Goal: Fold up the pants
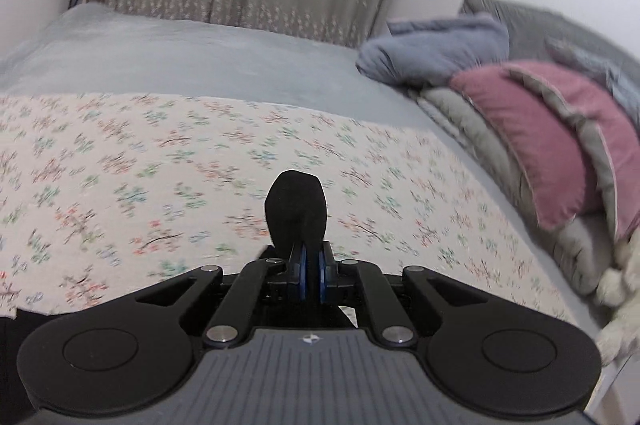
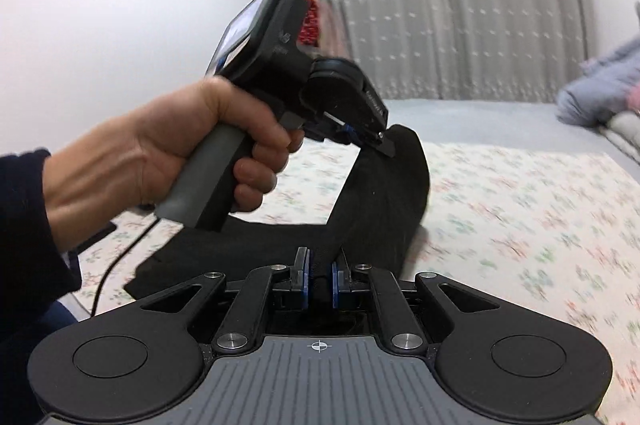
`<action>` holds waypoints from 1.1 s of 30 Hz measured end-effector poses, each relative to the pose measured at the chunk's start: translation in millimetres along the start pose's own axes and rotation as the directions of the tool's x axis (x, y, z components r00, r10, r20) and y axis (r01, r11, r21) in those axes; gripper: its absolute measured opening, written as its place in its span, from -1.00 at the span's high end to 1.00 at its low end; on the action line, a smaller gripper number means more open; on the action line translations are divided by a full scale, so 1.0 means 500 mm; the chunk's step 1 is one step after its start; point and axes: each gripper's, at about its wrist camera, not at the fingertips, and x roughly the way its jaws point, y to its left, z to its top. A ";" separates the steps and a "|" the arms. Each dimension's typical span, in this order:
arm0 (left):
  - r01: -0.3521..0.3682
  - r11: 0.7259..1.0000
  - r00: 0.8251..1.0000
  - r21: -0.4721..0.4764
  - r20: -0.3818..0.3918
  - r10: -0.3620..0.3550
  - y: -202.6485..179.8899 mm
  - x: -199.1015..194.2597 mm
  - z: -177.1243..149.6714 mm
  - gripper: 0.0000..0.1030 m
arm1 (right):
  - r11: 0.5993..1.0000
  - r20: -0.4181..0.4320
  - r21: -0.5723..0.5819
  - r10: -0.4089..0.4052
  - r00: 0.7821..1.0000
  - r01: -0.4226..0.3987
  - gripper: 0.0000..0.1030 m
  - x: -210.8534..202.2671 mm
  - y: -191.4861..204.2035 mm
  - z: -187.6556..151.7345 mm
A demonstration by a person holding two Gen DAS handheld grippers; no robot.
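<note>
Here the black pants (image 2: 372, 209) hang in a raised band between the two grippers, their long axis running from the right gripper (image 2: 319, 279) up and away to the left gripper (image 2: 384, 145), the rest trailing left onto the floral sheet (image 2: 520, 217) on the bed (image 1: 200, 65). Both sets of jaws are pinched on the cloth. A left hand (image 2: 192, 145) holds its handle; folded blankets (image 1: 436, 49) and a pink pillow (image 1: 540, 129) lie well apart at the bed's right edge.

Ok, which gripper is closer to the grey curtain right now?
Left. The left gripper, clamping the black pants, sits ahead of the right one, toward the curtain; the right gripper grips the pants further back, over the floral sheet.
</note>
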 end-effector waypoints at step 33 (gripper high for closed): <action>-0.142 0.949 0.989 -0.281 -0.004 0.147 0.498 -0.120 -0.119 0.66 | 0.985 -0.158 -0.066 0.148 0.976 -0.160 0.81 0.270 0.382 -0.030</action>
